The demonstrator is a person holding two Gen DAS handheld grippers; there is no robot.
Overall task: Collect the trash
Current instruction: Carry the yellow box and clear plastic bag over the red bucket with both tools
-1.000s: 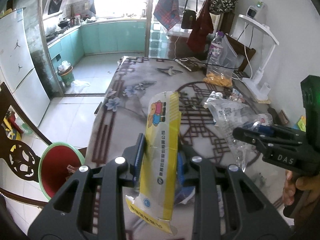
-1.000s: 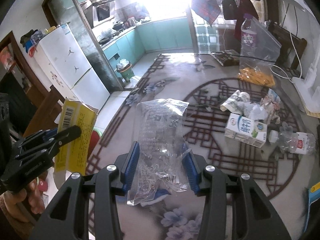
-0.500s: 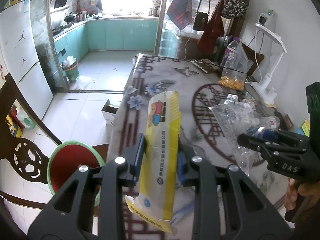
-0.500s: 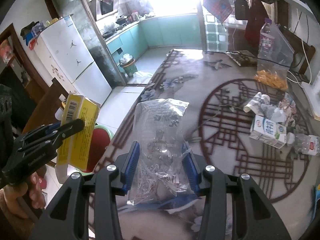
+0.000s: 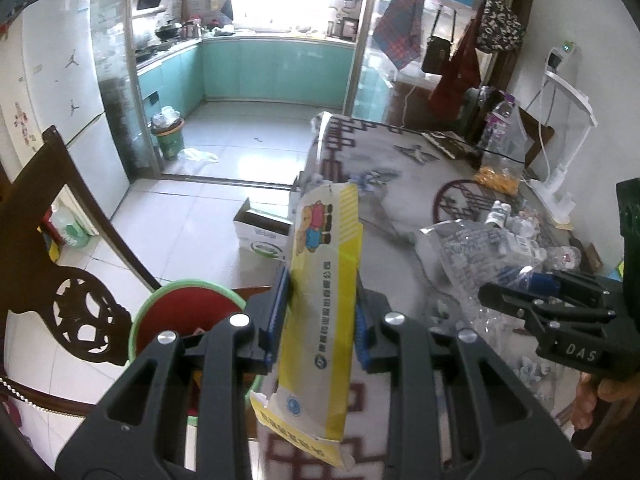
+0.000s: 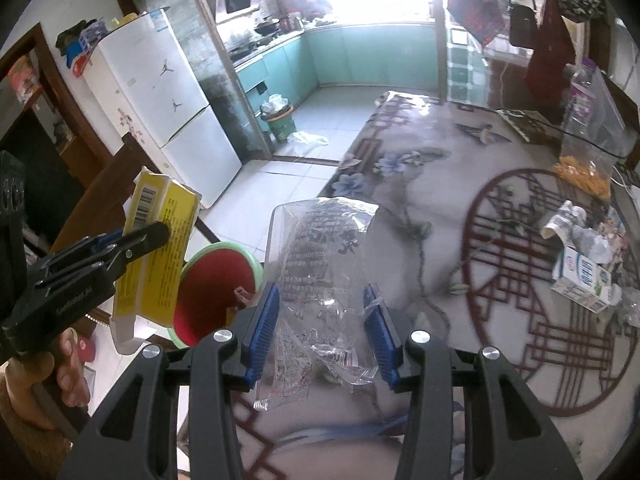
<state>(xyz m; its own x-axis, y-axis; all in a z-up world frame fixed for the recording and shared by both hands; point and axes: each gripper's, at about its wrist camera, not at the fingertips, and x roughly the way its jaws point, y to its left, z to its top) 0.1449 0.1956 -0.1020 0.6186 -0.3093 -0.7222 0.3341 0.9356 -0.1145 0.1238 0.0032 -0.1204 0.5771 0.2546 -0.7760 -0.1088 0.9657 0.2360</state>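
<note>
Two grippers work at the near edge of the table (image 6: pixel 460 184), which wears a grey floral cloth w/ a dark red lattice ring. Off that edge, on the floor side, stands a red bin (image 5: pixel 180 316) w/ a green rim, mouth up; a dark carved chair (image 5: pixel 60 240) frames it on the left and partly crowds the way down to it. Further back on the tiles sit a small open cardboard box (image 5: pixel 260 236), a green kitchen bin (image 5: pixel 169 142) stuffed w/ bags, and a white fridge (image 6: pixel 160 92). More trash lies well apart at the table's far right: a white milk carton (image 6: pixel 584 276), crumpled wrappers (image 6: pixel 568 216), and a clear bag (image 6: pixel 588 136) holding something orange.

Left gripper (image 5: pixel 320 312) is clamped on a yellow carton (image 5: pixel 324 300), flattened, cartoon figures near its top; blue pads press both long sides and the carton stands roughly upright, its torn lower flap hanging below the fingers. In the right wrist view the carton hangs just left of and partly over the bin rim. Right gripper (image 6: pixel 322 332) pinches a clear plastic bag (image 6: pixel 320 264) w/ black print, crumpled at the bottom, upper part rising free over the table edge beside the bin. Its pads look closed only as far as the bag's width, though motion blur makes contact on the right pad hard to judge.
</note>
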